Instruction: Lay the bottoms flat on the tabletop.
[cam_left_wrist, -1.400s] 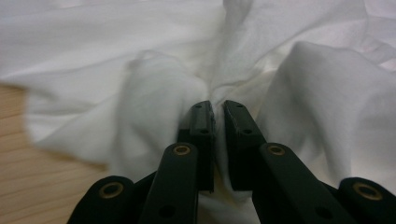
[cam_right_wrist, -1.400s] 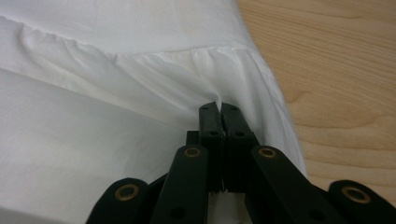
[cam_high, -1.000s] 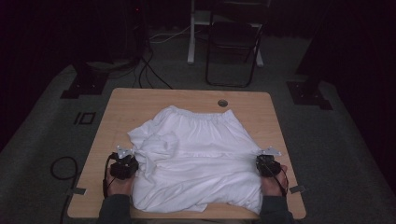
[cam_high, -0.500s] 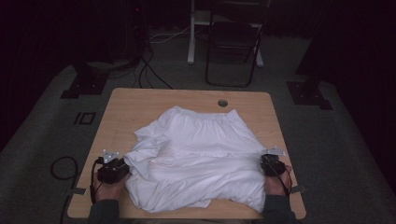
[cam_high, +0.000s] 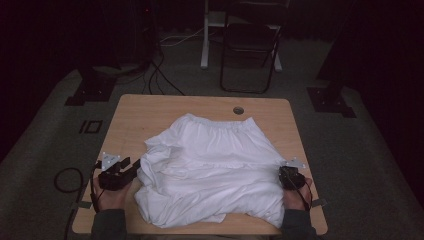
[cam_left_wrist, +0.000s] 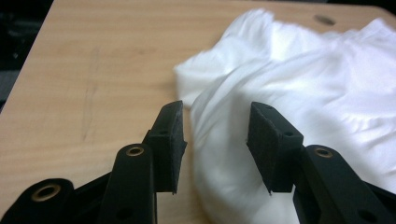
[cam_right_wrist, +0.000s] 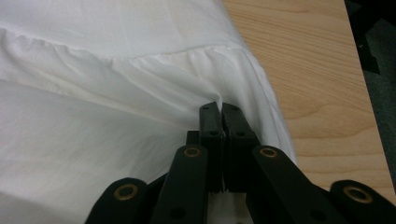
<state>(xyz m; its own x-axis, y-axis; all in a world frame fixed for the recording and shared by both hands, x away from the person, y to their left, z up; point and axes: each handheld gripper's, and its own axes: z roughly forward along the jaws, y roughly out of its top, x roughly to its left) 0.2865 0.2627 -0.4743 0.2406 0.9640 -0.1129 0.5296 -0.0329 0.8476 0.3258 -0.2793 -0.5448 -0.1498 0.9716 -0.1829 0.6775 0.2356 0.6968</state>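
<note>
Since the white garment (cam_high: 215, 170) looks light, limp and crease-prone, I judge a hem or gathered edge best to pinch. My right tongs (cam_right_wrist: 219, 109) clamp its edge; my left tongs (cam_left_wrist: 215, 140), just opening, hold nothing.

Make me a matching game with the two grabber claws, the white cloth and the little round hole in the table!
Things:
1. left gripper
2. right gripper
3. white cloth
4. round hole

States or places:
A. lies crumpled across the middle of the table
B. jaws apart, pressing on nothing
C. sits near the table's far edge
D. jaws pinched shut on a fold of fabric

Pairs: 1-B, 2-D, 3-A, 4-C
</note>
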